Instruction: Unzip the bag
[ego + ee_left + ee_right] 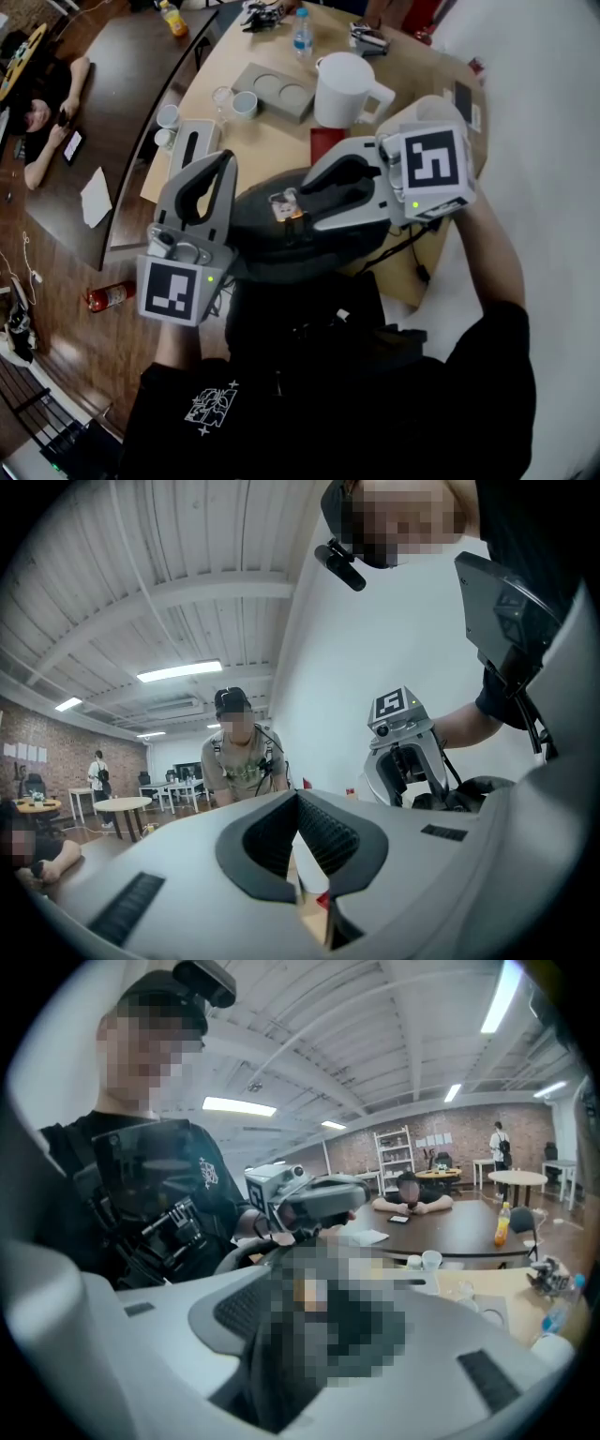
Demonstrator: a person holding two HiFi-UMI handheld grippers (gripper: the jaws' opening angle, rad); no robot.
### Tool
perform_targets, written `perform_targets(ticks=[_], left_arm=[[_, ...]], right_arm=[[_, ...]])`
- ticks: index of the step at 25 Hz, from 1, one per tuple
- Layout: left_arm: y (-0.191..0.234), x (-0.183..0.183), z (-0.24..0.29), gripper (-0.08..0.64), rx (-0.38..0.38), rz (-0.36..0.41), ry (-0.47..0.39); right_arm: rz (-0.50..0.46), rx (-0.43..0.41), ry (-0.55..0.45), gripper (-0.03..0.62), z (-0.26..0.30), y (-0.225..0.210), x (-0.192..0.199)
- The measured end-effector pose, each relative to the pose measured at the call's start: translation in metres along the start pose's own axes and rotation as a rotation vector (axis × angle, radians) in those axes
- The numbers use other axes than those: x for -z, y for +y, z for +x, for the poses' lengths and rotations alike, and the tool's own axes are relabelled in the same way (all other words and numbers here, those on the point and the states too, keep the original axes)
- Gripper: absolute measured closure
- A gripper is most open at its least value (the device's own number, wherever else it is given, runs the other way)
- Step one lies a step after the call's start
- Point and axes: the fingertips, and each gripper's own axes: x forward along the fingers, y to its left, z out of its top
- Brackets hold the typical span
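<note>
A black bag [272, 239] hangs in front of my body over the near edge of the wooden table [272, 141]. My right gripper [307, 202] reaches in from the right and is shut on the bag's top, beside a small pale tag [284, 206]. In the right gripper view, dark bag fabric [267, 1382] fills the gap between the jaws of the right gripper [309, 1326]; a mosaic patch hides the rest. My left gripper [227, 161] stands left of the bag, pointing up and away, apart from it. The left gripper [298, 797] is shut with nothing between its pads.
On the wooden table stand a white jug [345, 89], a grey tray with round holes [272, 94], cups [244, 103] and a water bottle [302, 33]. A dark table [122, 84] with a seated person lies to the left. A red bottle [111, 296] lies on the floor.
</note>
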Motion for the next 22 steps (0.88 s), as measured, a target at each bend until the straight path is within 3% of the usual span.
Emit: perform_targets(ticks=[3, 9, 16, 22], left_arm=[[0.0, 0.0, 0.0, 0.561, -0.001, 0.002, -0.001], [0.0, -0.001, -0.001, 0.561, -0.001, 0.001, 0.001], [-0.001, -0.001, -0.001, 0.561, 0.0, 0.004, -0.003], [0.0, 0.0, -0.001, 0.561, -0.003, 0.004, -0.002]], right_arm=[[0.084, -0.044, 0.027, 0.39, 0.002, 0.011, 0.003], [0.179, 0.003, 0.116, 0.388, 0.013, 0.013, 0.008], [0.165, 0.013, 0.148, 0.392, 0.015, 0.014, 0.011], [0.062, 0.068, 0.172, 0.426, 0.015, 0.016, 0.011]])
